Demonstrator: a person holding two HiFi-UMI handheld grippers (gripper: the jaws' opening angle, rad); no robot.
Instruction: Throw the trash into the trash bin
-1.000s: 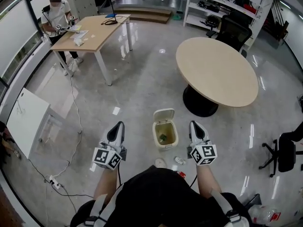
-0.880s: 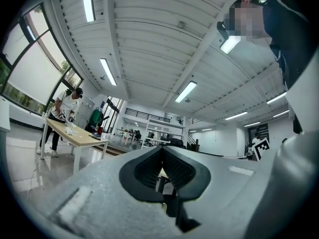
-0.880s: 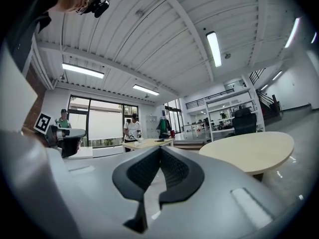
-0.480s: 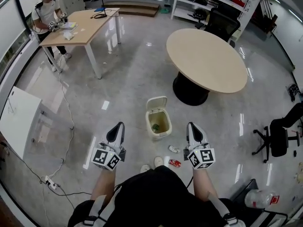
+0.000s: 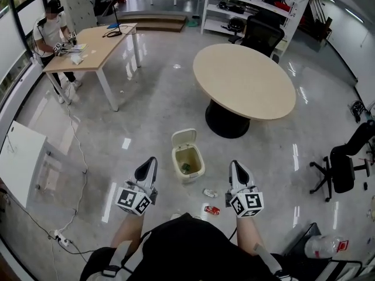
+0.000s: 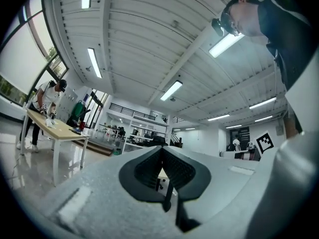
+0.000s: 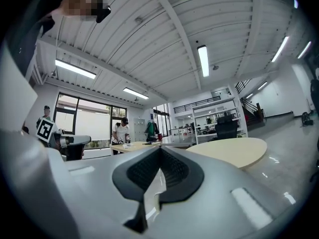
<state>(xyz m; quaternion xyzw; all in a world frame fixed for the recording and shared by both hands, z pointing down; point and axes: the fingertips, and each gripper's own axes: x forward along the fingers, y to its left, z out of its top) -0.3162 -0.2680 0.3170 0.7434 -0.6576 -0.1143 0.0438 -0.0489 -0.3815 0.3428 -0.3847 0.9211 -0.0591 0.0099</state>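
A small cream trash bin [image 5: 197,171] stands on the grey floor with its lid [image 5: 184,137] flipped up, and something green lies inside. On the floor just right of it are a crumpled white piece of trash [image 5: 210,192] and a red can [image 5: 212,210]. My left gripper [image 5: 147,164] is held level to the left of the bin, jaws shut and empty. My right gripper [image 5: 235,167] is level to the right of the bin, above the floor trash, also shut and empty. The left gripper view [image 6: 162,149] and the right gripper view [image 7: 159,148] look out across the room.
A round wooden table [image 5: 246,86] stands beyond the bin. A rectangular desk [image 5: 88,48] with a person [image 5: 51,31] at it is far left. A black office chair [image 5: 343,168] is at the right, a white cabinet [image 5: 17,157] and floor cables [image 5: 58,236] at the left.
The view has drawn back from the bin, which slid left in the head view. The red can on the floor came fully into sight. Both grippers stayed shut.
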